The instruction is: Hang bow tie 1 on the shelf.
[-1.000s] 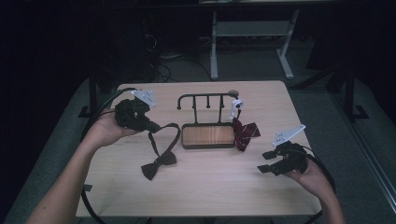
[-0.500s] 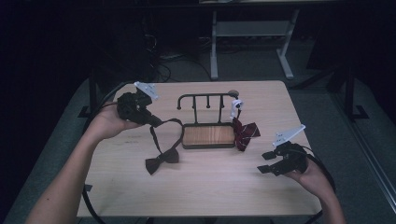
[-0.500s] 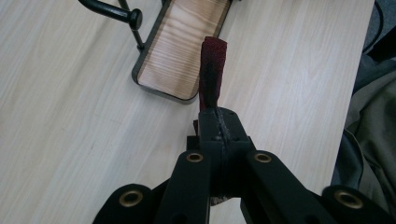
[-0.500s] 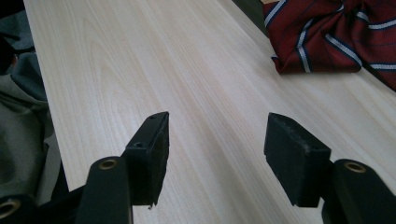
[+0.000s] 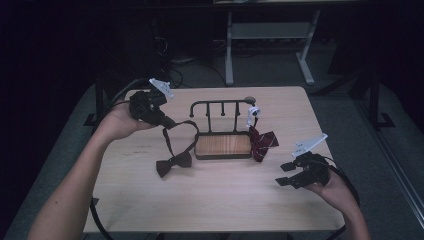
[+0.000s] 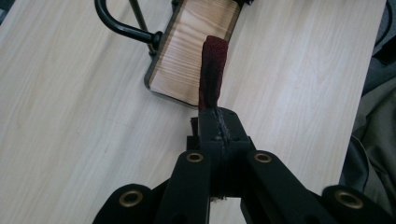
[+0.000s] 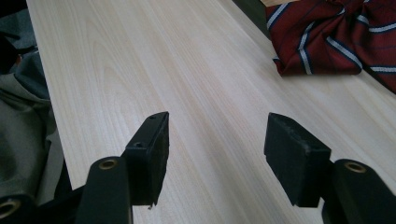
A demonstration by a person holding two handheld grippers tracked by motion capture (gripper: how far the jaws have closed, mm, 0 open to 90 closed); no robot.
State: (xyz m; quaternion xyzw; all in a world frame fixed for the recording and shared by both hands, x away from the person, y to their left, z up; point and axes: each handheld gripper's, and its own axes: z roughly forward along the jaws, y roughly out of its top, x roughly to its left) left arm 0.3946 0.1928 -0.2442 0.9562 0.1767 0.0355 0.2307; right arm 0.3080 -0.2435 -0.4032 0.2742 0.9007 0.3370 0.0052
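A pale wooden table [image 5: 210,200] stands in a dim room, with grey floor around it and a white-legged frame [image 5: 270,45] in the dark behind. Near the middle of the table sits a small stand [image 5: 222,145]: a flat wooden base edged in black, with a black metal rail of short posts rising along its far side. A dark red striped bow tie [image 5: 261,142] hangs from the rail's right end by a white clip and spills onto the table just beside the base.

The person's left forearm reaches in from the lower left, hand raised over the far left part of the table. The left gripper [image 5: 167,121] points toward the stand, and its jaws are clamped tight on the strap of a dark bow tie [image 5: 173,164]. In the left gripper view the strap [image 6: 212,72] runs straight out from the closed jaws, over the corner of the stand's wooden base. From above, the strap loops down from the gripper and the bow itself appears to rest on the table just left of the stand's near corner, though the light is too poor to be sure it fully touches.

The right hand rests low at the near right of the table. The right gripper [image 5: 285,174] points left, its jaws spread wide with nothing between them; the right gripper view shows bare table between the pads [image 7: 149,156] and the striped bow tie well ahead.
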